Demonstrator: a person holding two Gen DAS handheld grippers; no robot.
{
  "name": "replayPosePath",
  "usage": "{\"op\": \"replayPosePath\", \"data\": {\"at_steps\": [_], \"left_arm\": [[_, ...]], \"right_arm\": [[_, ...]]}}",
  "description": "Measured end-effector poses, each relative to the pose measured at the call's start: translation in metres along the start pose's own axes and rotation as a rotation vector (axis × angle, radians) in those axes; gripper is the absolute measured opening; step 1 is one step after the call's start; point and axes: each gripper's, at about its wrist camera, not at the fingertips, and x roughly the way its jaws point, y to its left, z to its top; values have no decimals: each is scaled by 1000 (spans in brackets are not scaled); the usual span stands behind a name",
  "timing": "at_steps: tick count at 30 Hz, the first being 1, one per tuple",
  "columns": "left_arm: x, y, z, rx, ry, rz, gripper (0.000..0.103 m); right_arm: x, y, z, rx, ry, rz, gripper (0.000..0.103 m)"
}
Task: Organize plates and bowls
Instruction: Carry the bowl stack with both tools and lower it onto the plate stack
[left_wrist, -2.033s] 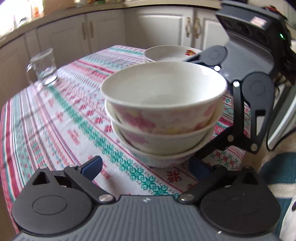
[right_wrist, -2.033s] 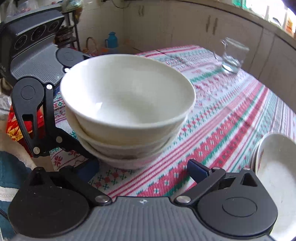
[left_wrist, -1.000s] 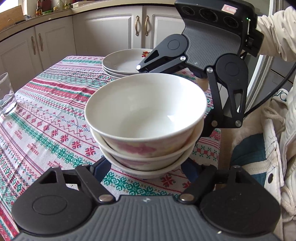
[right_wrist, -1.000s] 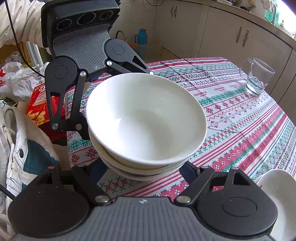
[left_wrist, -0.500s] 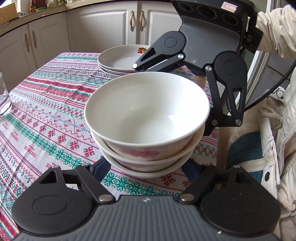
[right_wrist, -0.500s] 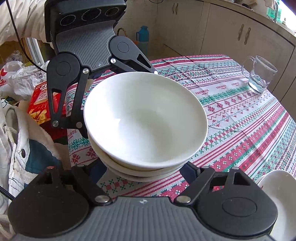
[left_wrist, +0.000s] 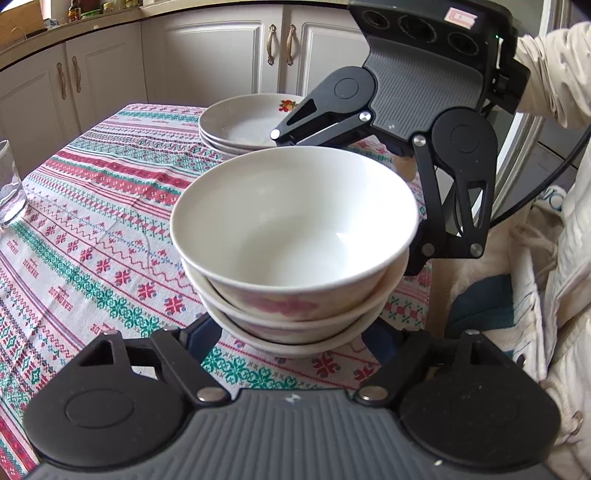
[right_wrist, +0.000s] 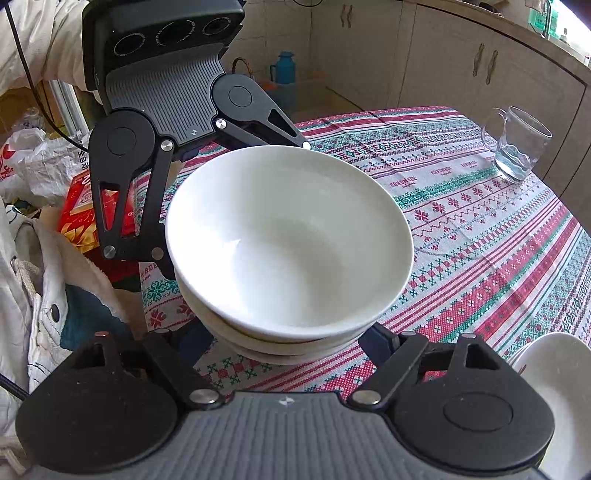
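Observation:
A stack of three white bowls with pink flowers (left_wrist: 295, 236) is held above the patterned tablecloth (left_wrist: 92, 229) near the table's edge. My left gripper (left_wrist: 291, 339) grips the bottom of the stack from one side, its blue fingertips under the rim. My right gripper (right_wrist: 291, 339) grips the same bowl stack (right_wrist: 288, 236) from the opposite side. Each gripper shows across the stack in the other's view. A stack of white plates (left_wrist: 251, 125) with a flower motif sits on the table beyond the bowls; it also shows in the right wrist view (right_wrist: 554, 387).
A glass mug (right_wrist: 517, 147) with a little water stands on the far side of the table. White kitchen cabinets (left_wrist: 221, 62) lie behind. A red box (right_wrist: 81, 206) and plastic bags sit beside the table. The person's pale jacket (left_wrist: 554, 258) is close by.
The bowl stack was lifted off the tablecloth two seconds ago and carried toward the plate stack. Both grippers keep their hold.

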Motion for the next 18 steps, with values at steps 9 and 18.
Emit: {"op": "replayPosePath", "data": {"at_steps": [9,18], "left_arm": [[2,-1,52,41,-20,16,82],[40,9,123,133,-57,2,82]], "right_arm": [[-41,-13,-4,-21,-35,-45,88],[-93,-55,-28,0,-42,-153,88]]}}
